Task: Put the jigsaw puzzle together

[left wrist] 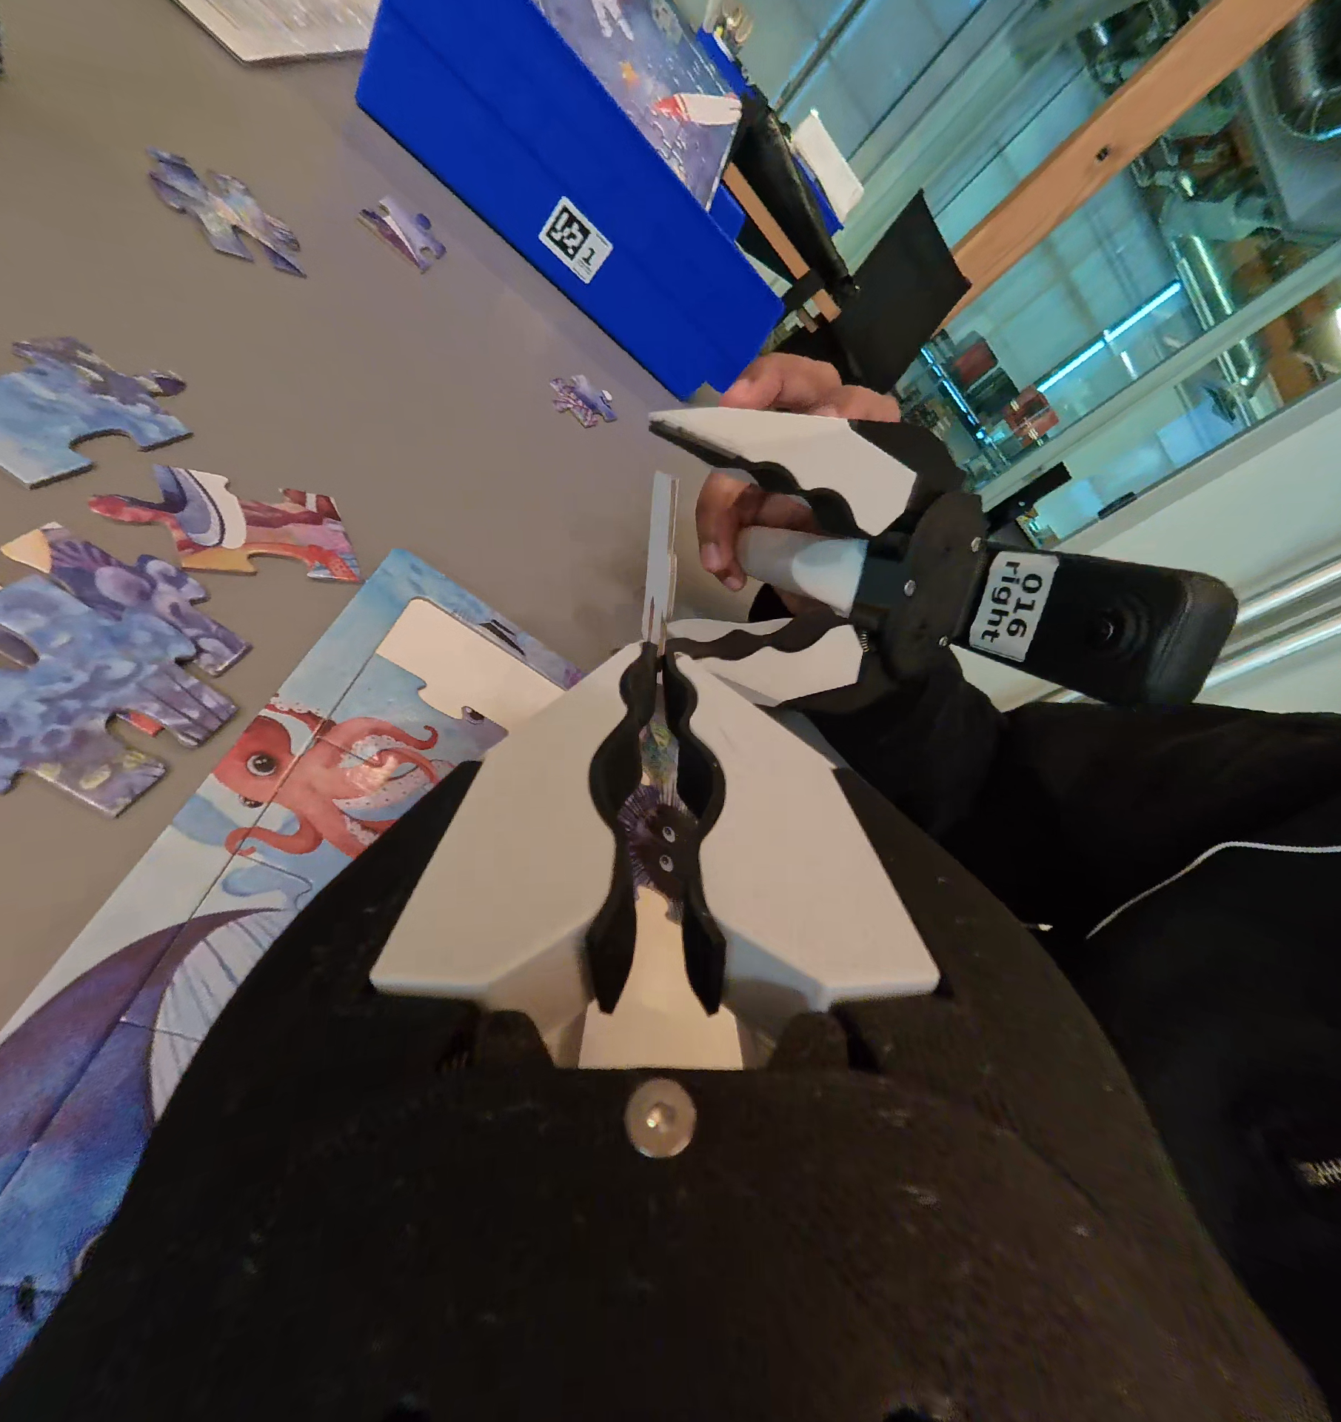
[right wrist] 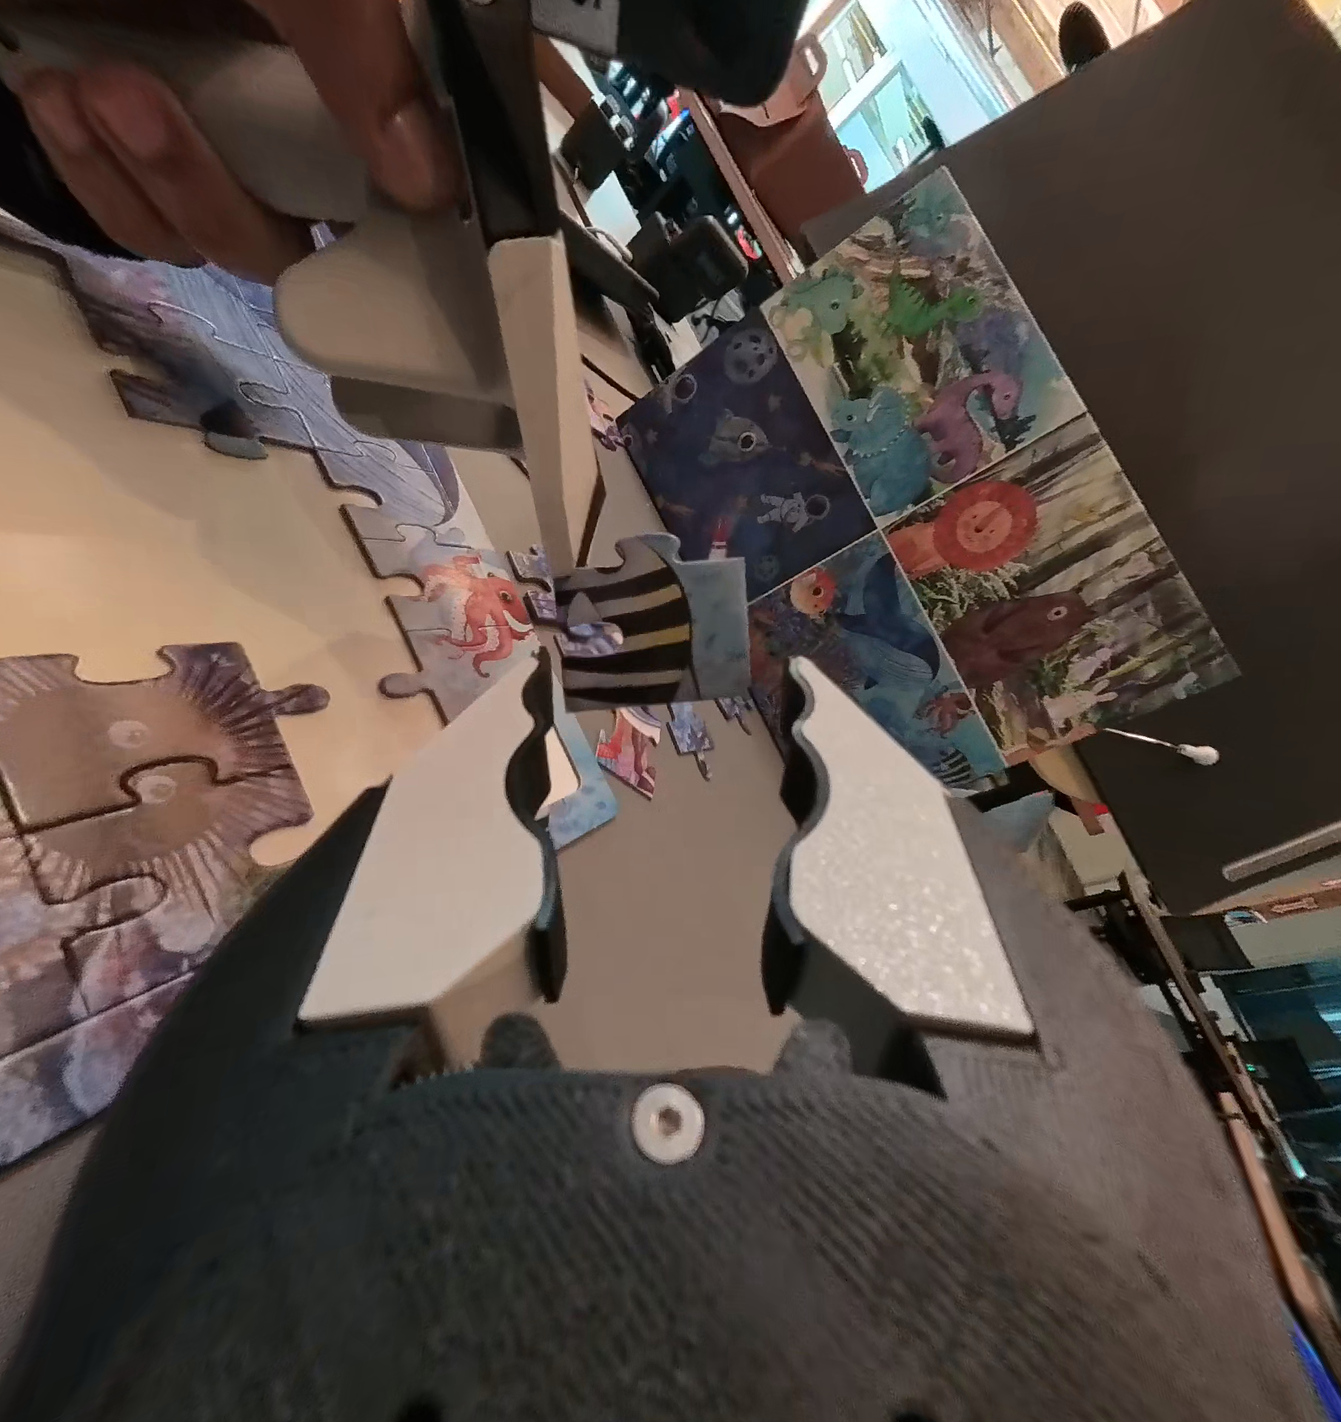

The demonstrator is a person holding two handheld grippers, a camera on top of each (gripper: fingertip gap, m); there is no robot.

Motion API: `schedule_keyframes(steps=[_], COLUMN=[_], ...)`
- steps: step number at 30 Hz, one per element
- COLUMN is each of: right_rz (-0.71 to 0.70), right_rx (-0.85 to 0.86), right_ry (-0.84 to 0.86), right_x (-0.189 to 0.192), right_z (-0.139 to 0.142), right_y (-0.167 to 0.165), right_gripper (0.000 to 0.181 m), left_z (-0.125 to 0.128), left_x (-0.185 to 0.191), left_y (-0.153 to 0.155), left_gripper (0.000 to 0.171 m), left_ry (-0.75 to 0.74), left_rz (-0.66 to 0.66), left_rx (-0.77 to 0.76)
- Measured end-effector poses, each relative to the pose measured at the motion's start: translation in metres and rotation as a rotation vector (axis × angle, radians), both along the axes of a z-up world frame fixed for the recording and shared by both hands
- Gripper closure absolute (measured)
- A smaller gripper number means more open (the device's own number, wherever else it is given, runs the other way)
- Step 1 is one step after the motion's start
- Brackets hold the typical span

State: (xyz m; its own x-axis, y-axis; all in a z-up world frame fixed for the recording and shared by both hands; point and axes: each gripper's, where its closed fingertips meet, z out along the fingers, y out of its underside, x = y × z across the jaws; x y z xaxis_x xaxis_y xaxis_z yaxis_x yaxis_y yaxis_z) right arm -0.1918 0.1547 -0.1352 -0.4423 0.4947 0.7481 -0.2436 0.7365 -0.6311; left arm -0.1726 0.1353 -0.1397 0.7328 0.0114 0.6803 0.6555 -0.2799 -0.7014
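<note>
The counter [left wrist: 390, 400] fills the upper left of the left wrist view, with a blue box [left wrist: 575, 208] at the top centre. The puzzle board [right wrist: 113, 539] takes the left half of the right wrist view and is judged only partly filled. A band of joined pieces with an octopus [right wrist: 482, 600] runs through the middle. A second joined patch with a spiny creature [right wrist: 128, 769] sits at lower left. Bare board is seen between them.

Loose pieces [left wrist: 82, 677] are spread over the left edge of the left wrist view, and smaller ones [left wrist: 225, 211] lie toward the upper left, all well apart from the board. Much of the picture is therefore judged still to be laid.

The left gripper [left wrist: 661, 662], at centre frame, is clamped on a piece [left wrist: 663, 554] held on edge above the board. In the right wrist view that piece shows dark stripes [right wrist: 636, 639] at centre. The right gripper [right wrist: 667, 692] is seen with fingers [right wrist: 867, 831] spread and nothing between them, just beside the held piece.
</note>
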Motion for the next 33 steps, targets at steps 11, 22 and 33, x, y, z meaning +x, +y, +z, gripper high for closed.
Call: schedule_keyframes(steps=[11, 22, 33], right_rz=[0.011, 0.118, 0.247], right_rx=[0.004, -0.073, 0.182], right_ry=[-0.049, -0.64, -0.662], right_x=[-0.002, 0.007, -0.019], right_z=[-0.009, -0.053, -0.066], right_y=[0.002, -0.003, 0.012], right_gripper=[0.134, 0.134, 0.133], left_z=[-0.002, -0.017, -0.044], left_x=[-0.002, -0.013, -0.021], left_y=[-0.002, -0.006, -0.004], left_gripper=[0.165, 0.14, 0.155], left_ry=[0.01, 0.222, 0.546], left_rz=[-0.003, 0.044, 0.085], left_rx=[-0.017, -0.138, -0.369])
